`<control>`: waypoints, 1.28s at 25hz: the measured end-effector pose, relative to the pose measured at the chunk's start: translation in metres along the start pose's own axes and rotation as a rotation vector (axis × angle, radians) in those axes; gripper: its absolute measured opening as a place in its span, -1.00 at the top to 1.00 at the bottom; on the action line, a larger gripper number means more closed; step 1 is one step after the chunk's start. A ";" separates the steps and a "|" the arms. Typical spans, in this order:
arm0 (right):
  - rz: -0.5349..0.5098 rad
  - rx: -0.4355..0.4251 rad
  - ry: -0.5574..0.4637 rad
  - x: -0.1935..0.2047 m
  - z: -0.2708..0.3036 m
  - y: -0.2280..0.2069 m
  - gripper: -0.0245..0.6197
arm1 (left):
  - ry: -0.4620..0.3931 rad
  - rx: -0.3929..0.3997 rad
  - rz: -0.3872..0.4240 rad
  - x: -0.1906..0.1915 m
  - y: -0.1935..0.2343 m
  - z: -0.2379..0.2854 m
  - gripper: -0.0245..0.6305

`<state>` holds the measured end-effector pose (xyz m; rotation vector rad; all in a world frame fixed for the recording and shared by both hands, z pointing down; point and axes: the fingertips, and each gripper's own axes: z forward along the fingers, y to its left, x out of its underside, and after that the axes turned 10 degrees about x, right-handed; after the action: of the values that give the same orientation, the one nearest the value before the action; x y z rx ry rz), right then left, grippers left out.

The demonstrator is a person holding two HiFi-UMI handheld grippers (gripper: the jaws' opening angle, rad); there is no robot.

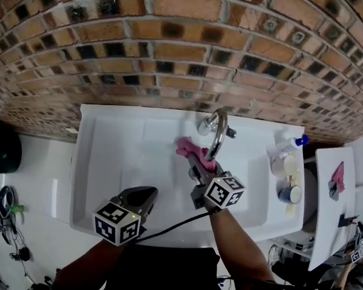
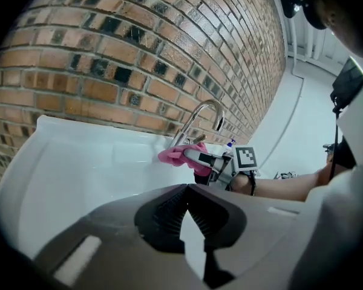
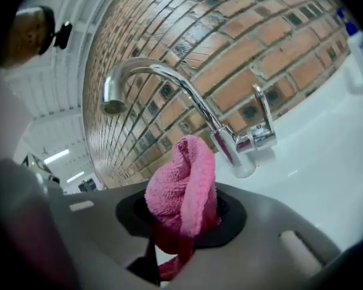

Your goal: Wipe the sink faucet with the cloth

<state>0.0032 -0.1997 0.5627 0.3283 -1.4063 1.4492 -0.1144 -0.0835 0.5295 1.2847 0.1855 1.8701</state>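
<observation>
A chrome gooseneck faucet (image 1: 218, 130) rises from the back of the white sink (image 1: 109, 162), with its lever at the right side (image 3: 263, 132). My right gripper (image 1: 196, 157) is shut on a pink cloth (image 1: 186, 146), held just left of the faucet's neck (image 3: 199, 107). The cloth (image 3: 184, 189) bulges out between the jaws and stands a little short of the faucet base. My left gripper (image 1: 146, 196) hovers low over the sink's front left, jaws shut with nothing in them. From the left gripper view the cloth (image 2: 176, 155) and faucet (image 2: 201, 116) lie ahead.
A brick wall (image 1: 181, 47) backs the sink. A spray bottle with a blue cap (image 1: 291, 144) and small cups (image 1: 289, 193) stand on the sink's right ledge. A white board with a pink item (image 1: 337, 180) lies further right. Cables sit on the floor at left (image 1: 6, 216).
</observation>
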 end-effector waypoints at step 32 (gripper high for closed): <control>0.543 -0.102 -0.215 -0.050 0.047 -0.032 0.56 | 0.047 -0.041 -0.008 0.006 0.004 0.011 0.91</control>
<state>0.0283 -0.2712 0.5545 0.0321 -1.8317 1.8059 -0.1085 -0.0853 0.5415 1.2120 0.1759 1.8892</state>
